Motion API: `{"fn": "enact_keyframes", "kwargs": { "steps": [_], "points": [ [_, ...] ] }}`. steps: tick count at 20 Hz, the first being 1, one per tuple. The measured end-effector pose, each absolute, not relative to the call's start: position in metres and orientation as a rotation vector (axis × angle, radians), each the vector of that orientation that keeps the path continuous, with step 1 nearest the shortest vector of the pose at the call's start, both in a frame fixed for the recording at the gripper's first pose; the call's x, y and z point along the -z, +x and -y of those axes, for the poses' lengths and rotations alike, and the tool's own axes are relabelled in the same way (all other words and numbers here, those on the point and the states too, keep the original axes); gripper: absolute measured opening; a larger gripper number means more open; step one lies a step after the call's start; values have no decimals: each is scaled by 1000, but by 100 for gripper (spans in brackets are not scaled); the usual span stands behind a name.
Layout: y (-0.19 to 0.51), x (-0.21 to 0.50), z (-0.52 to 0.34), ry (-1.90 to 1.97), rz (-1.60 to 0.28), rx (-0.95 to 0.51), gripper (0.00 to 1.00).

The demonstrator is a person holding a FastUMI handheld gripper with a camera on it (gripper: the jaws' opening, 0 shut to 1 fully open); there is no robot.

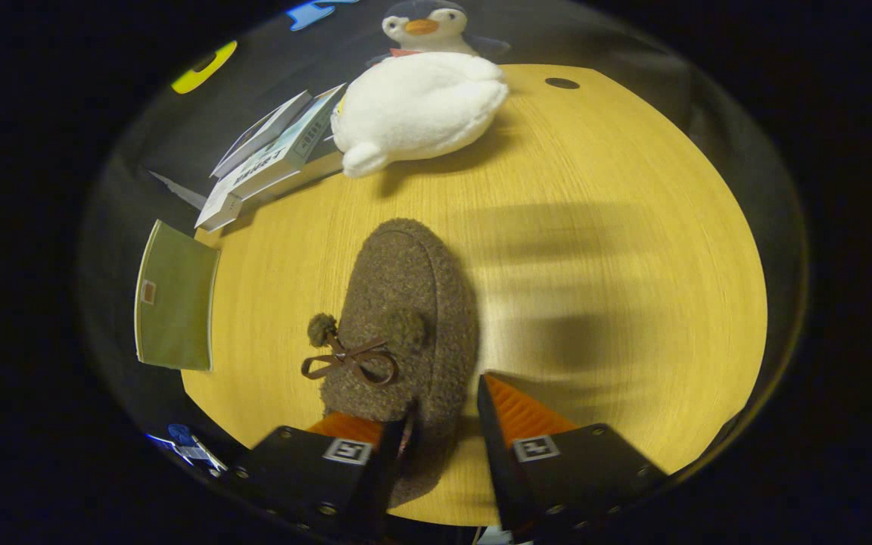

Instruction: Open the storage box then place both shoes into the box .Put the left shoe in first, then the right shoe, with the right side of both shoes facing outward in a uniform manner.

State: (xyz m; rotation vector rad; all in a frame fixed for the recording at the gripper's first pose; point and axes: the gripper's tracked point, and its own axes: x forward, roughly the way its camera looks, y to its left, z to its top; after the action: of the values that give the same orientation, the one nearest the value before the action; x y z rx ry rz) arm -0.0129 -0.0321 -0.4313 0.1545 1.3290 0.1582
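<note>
Tool (443, 412) open w/ shoe (406, 318) between fingers

wood table (618, 227), fuzzy brown shoe (406, 303) mid, plush penguin (421, 106) at back, boxes (269, 159) beside it

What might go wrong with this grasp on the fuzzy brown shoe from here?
1. The hand-held gripper straddles only the heel end of the brown shoe, so the toe may sag or swing on lifting.
2. The fingers look open around the soft heel rim; closing on fuzz alone could slip.
3. The bow lies close to one finger and might snag.
</note>
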Motion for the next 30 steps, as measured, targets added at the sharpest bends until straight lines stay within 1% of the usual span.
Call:
{"fn": "enact_keyframes", "kwargs": {
  "steps": [2,3,4,7,10,18,27,30],
  "points": [
    [-10,429,41,134,-1337,-131,16],
    [-11,425,42,130,-1338,-130,8],
    [-12,419,38,138,-1350,-150,3],
    [-7,394,15,205,-1356,-195,3],
    [5,365,-12,200,-1322,-234,3],
    [17,298,-118,144,-1287,-370,3],
    [26,266,-259,100,-1292,-538,3],
    [31,263,-295,64,-1286,-564,3]
  ]
}}
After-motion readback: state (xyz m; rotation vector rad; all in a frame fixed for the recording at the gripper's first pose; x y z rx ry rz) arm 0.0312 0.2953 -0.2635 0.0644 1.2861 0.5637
